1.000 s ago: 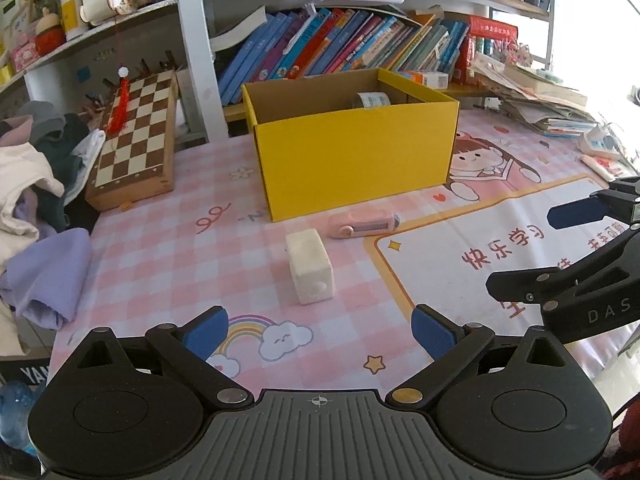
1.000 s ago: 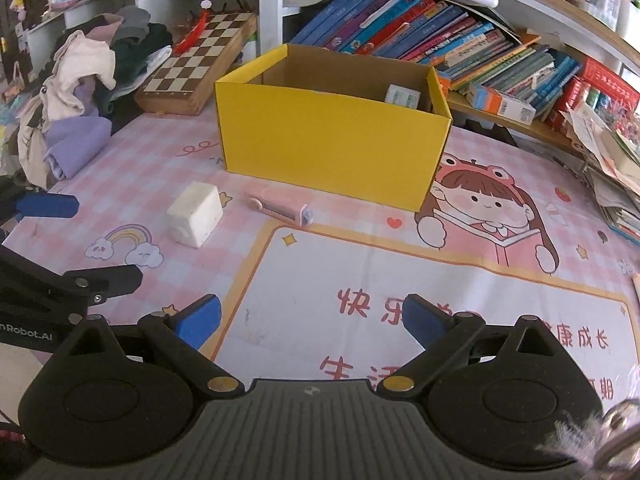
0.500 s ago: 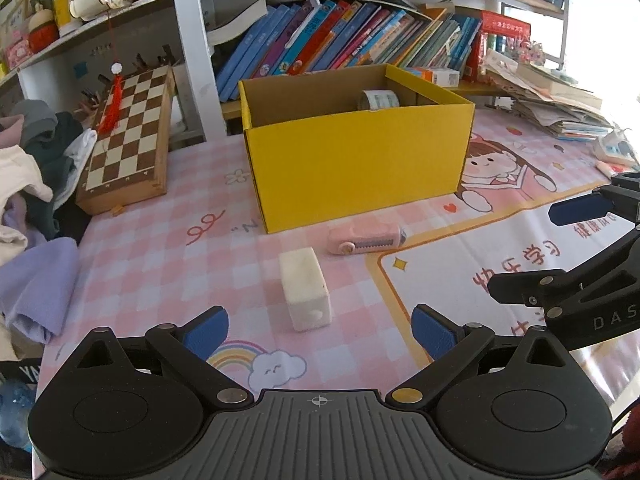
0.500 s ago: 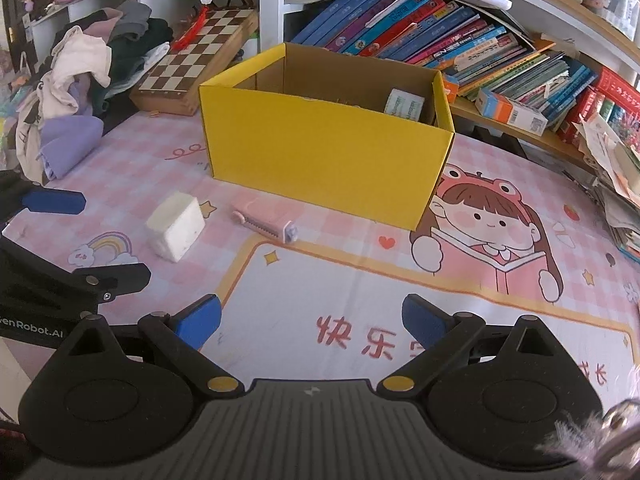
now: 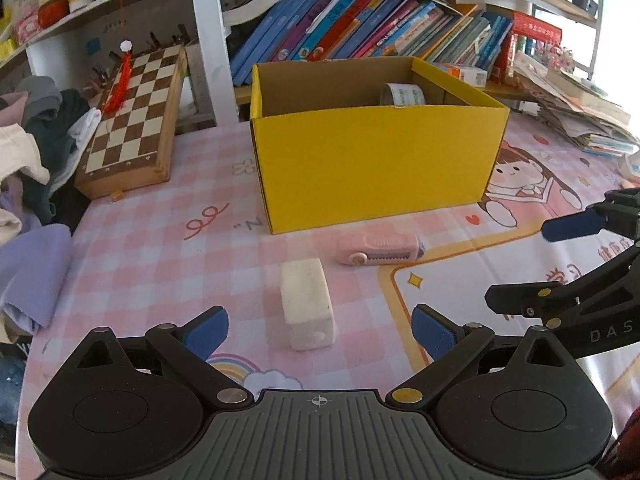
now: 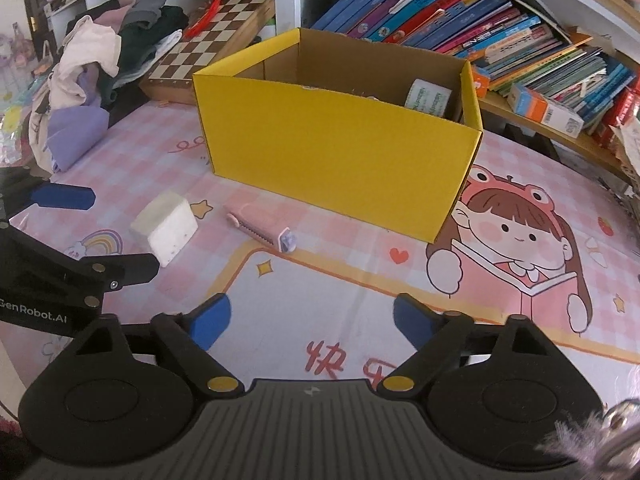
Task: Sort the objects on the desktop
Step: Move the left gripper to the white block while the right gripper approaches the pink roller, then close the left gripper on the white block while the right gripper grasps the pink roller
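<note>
A white block eraser (image 5: 307,305) lies on the pink checked mat, straight ahead of my open, empty left gripper (image 5: 320,330). It also shows in the right wrist view (image 6: 165,229). A pink utility knife (image 5: 378,249) lies just beyond it, in front of the yellow cardboard box (image 5: 376,168), and shows in the right wrist view (image 6: 262,230). A roll of tape (image 5: 402,95) sits inside the box. My right gripper (image 6: 312,324) is open and empty over the mat, right of the knife.
A folded chessboard (image 5: 134,120) leans at the back left beside a heap of clothes (image 5: 28,152). A row of books (image 5: 360,20) fills the shelf behind the box. Stacked papers (image 5: 580,116) lie at the far right.
Both grippers have moved forward toward the box. The eraser and knife now sit closer to them. Nothing has been picked up.
</note>
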Motion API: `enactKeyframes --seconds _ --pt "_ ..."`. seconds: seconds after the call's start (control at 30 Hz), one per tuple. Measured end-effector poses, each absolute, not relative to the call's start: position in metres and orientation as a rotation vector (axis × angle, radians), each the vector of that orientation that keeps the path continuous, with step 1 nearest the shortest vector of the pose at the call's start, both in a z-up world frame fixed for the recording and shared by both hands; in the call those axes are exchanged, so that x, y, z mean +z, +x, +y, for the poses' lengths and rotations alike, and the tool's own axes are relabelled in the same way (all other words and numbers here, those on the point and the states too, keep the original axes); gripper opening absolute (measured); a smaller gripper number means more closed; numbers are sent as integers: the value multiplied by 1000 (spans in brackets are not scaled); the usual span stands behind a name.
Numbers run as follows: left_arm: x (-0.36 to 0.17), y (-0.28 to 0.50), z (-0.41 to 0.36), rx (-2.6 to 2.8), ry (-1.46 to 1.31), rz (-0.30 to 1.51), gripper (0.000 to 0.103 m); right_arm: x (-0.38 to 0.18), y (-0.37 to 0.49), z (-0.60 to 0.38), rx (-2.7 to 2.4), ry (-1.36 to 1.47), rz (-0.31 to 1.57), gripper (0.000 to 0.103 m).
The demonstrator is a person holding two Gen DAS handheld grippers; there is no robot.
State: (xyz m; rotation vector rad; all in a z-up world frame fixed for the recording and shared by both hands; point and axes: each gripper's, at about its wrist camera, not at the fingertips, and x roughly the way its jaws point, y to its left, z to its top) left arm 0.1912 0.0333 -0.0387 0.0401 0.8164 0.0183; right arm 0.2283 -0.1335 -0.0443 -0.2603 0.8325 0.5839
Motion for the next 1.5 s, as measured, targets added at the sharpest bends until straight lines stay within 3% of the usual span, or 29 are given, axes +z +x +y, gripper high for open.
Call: enactKeyframes --seconds 0.13,0.57,0.7,0.87,0.97,1.17,1.33,1.43,1.5 --pt "-42 202 33 34 40 816 99 -49 242 -131 618 -272 832 73" --pt "-54 237 40 72 -17 843 94 -69 277 -104 738 -346 822 62" --pt "-61 243 43 96 -23 882 81 -73 284 -96 767 -372 803 60" --pt "-69 247 52 131 -56 936 57 -79 289 -85 808 -408 781 58" --pt "-71 246 57 127 -90 941 53 -83 292 -78 833 -429 770 55" --pt "-70 244 58 90 -136 937 33 -88 296 -68 870 -434 751 52" --pt "-69 242 56 73 -126 936 28 -88 296 -64 905 -408 755 35" --pt "-68 240 57 69 -128 940 27 -87 294 -64 917 -392 769 15" --pt "-67 239 58 66 -138 943 26 -86 291 -65 908 -381 784 14"
